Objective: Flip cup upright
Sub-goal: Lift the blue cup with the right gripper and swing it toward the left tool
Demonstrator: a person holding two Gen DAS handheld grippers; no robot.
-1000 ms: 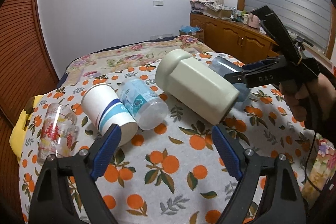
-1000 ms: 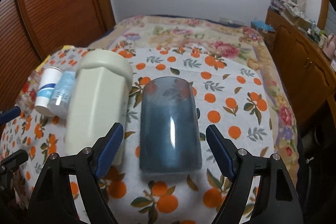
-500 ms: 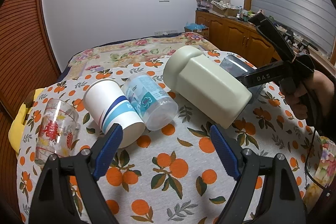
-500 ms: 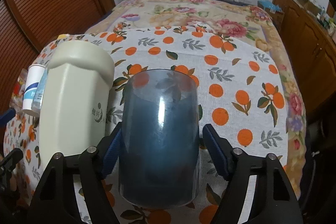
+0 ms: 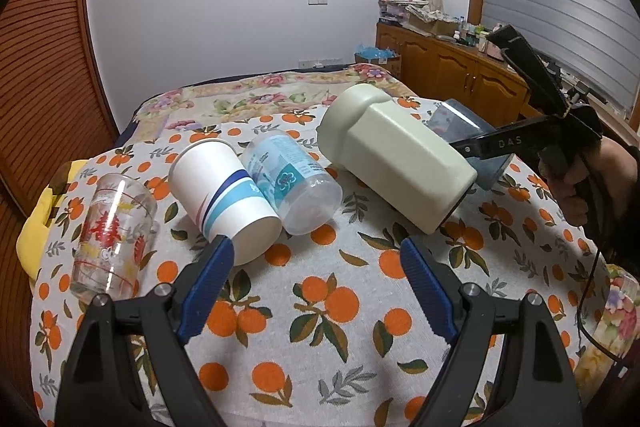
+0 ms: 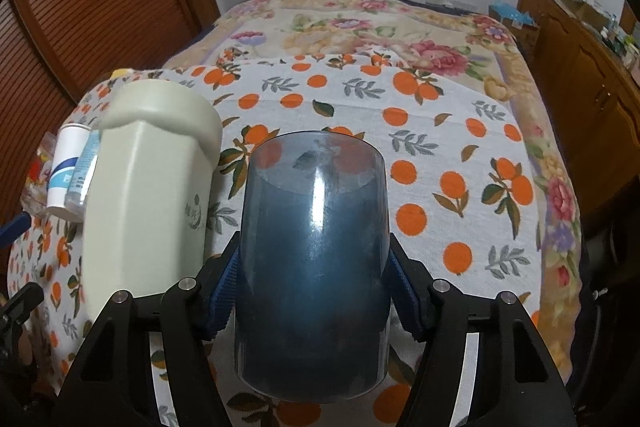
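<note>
A translucent dark blue cup (image 6: 314, 267) lies on its side on the orange-print cloth. My right gripper (image 6: 312, 291) is shut on the blue cup, one blue pad on each side of it. In the left wrist view the blue cup (image 5: 460, 123) shows behind a cream cup, with my right gripper (image 5: 496, 143) on it. My left gripper (image 5: 316, 291) is open and empty above the cloth, nearer the camera than the row of cups.
A cream faceted cup (image 5: 396, 159), a clear printed plastic cup (image 5: 292, 183), a white paper cup with blue stripes (image 5: 224, 187) and a glass with red print (image 5: 112, 231) lie on their sides in a row. Wooden cabinets (image 5: 460, 75) stand at the right.
My right gripper moved forward around the blue cup and closed on it. My left gripper drew back and up a little and stayed open.
</note>
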